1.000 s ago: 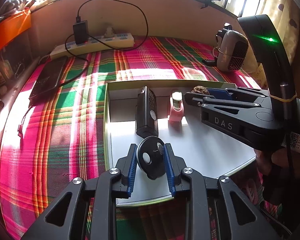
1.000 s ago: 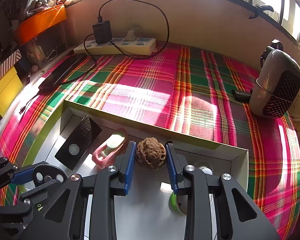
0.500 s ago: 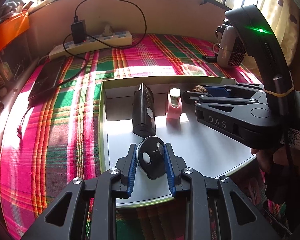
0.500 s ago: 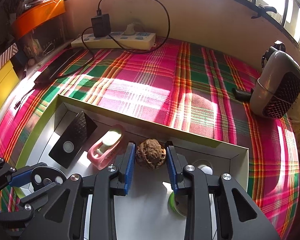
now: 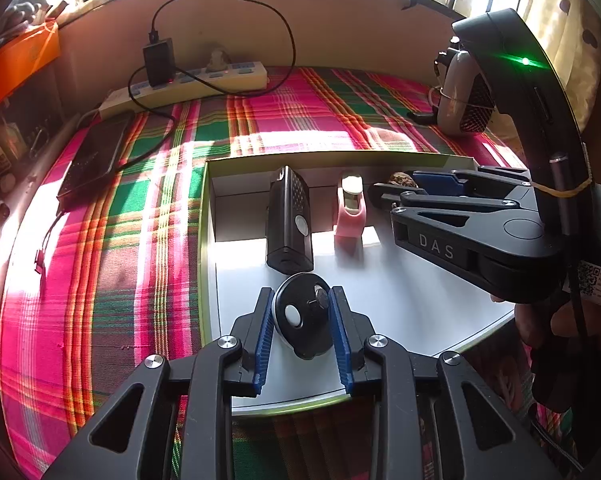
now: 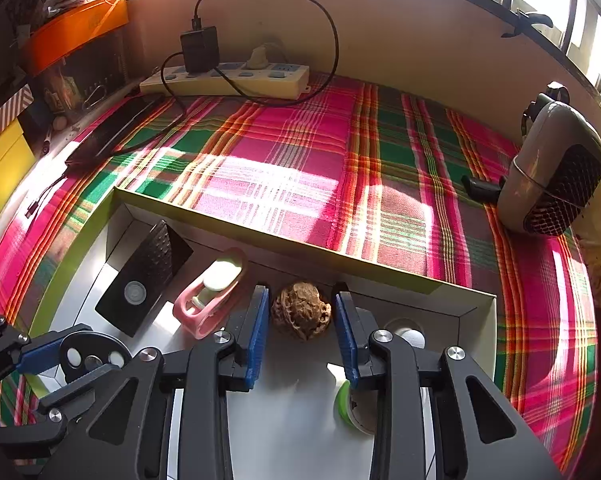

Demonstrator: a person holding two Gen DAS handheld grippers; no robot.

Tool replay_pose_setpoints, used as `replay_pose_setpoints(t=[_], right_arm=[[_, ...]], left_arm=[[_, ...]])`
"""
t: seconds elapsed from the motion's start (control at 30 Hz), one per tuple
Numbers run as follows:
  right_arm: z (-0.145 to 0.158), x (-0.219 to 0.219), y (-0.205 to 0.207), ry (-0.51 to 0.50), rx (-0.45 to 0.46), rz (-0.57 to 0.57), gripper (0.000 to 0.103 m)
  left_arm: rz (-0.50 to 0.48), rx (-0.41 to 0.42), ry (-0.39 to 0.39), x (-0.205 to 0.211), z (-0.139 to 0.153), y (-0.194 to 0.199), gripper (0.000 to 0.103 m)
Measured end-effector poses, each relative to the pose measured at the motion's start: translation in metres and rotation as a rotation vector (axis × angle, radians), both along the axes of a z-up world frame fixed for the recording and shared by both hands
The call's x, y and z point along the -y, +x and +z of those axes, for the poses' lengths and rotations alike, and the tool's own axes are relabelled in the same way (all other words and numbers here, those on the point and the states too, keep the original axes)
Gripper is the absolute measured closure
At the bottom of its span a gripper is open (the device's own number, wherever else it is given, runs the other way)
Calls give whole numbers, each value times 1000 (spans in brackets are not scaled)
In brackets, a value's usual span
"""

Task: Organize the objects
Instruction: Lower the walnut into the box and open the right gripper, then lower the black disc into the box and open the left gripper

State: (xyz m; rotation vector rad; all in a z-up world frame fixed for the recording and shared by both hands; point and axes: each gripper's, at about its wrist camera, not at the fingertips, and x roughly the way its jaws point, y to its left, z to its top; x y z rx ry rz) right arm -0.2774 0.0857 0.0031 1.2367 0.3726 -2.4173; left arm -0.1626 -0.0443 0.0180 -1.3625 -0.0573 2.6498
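1. The left gripper (image 5: 302,322) straddles a round black fob (image 5: 302,320) lying on the white floor of the shallow box (image 5: 384,300), near the box's front edge. Its jaws have just been opening; the blue pads sit right beside the fob's sides, and I cannot tell whether they touch it.
2. The right gripper (image 6: 302,316) brackets a walnut (image 6: 301,315) resting against the box's back wall. Its jaws have just been opening; slim gaps show on both sides.
3. A black remote (image 5: 288,220) and a pink clip (image 5: 351,210) lean on the back wall, to the walnut's left.
4. The box lies on a plaid cloth (image 6: 300,152); a power strip (image 6: 228,76) sits at the cloth's far edge and a small heater (image 6: 552,176) at its right edge.
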Motion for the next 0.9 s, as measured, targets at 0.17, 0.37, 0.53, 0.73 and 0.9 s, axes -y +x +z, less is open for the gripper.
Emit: replay_pose_setpoints(t=[0.17,0.37,0.53,0.73,0.9], right_arm=[[2,-2,0,-19,5,-12,62],[4,-3,1,-26,8,-18,58],[4,-3,1,-25,3,-21,57],[6,-5,3,-28,-2,-26,57],[10,-6,5,-33,-9,-29,57]], left_arm=[[1,0,0,-1,-1,1,77],[0,0,0,-2,-1,2,75],[0,1,-3,-2,0,2,74],[8,-3,-6,0,1,3,73],[9,-21,0,0,6,5,73]])
